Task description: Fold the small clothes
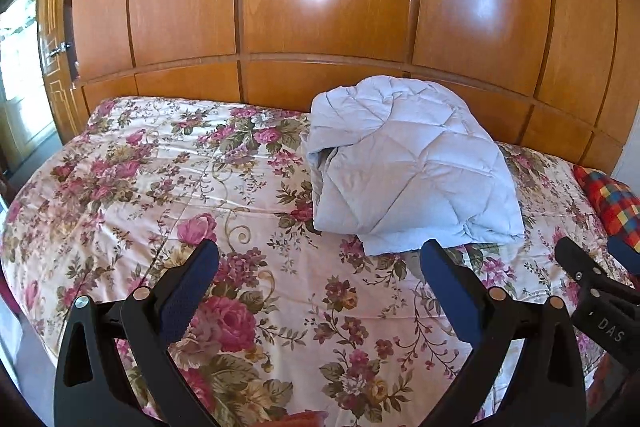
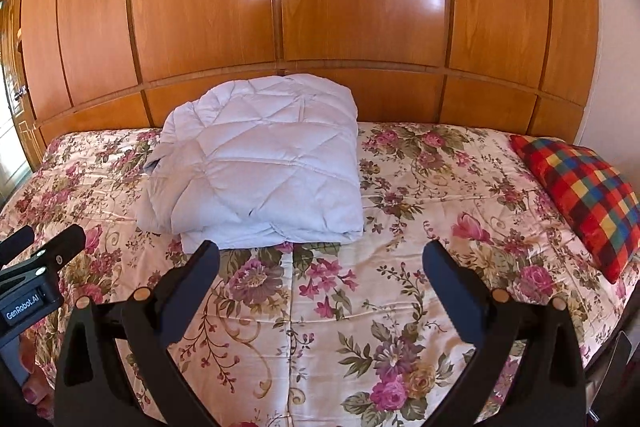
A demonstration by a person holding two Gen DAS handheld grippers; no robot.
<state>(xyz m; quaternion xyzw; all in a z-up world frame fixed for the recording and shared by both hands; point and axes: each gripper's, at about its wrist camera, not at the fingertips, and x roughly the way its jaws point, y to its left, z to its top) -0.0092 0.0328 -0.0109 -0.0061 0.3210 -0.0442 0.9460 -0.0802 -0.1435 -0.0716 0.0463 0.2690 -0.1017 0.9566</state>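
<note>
Both claws wide and empty over the bed (image 2: 400, 187); jacket (image 2: 256, 163) lies ahead, centred nearer my right claw (image 2: 320, 259), up-right of the left claw (image 1: 320, 259).

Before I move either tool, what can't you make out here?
- Pale quilted bundle: its type and any layers underneath, hidden by its own folds, both views.
- Checked cushion: cut off by the left wrist view's edge.
- Bed's near edge: behind the tool bodies, both views.
</note>
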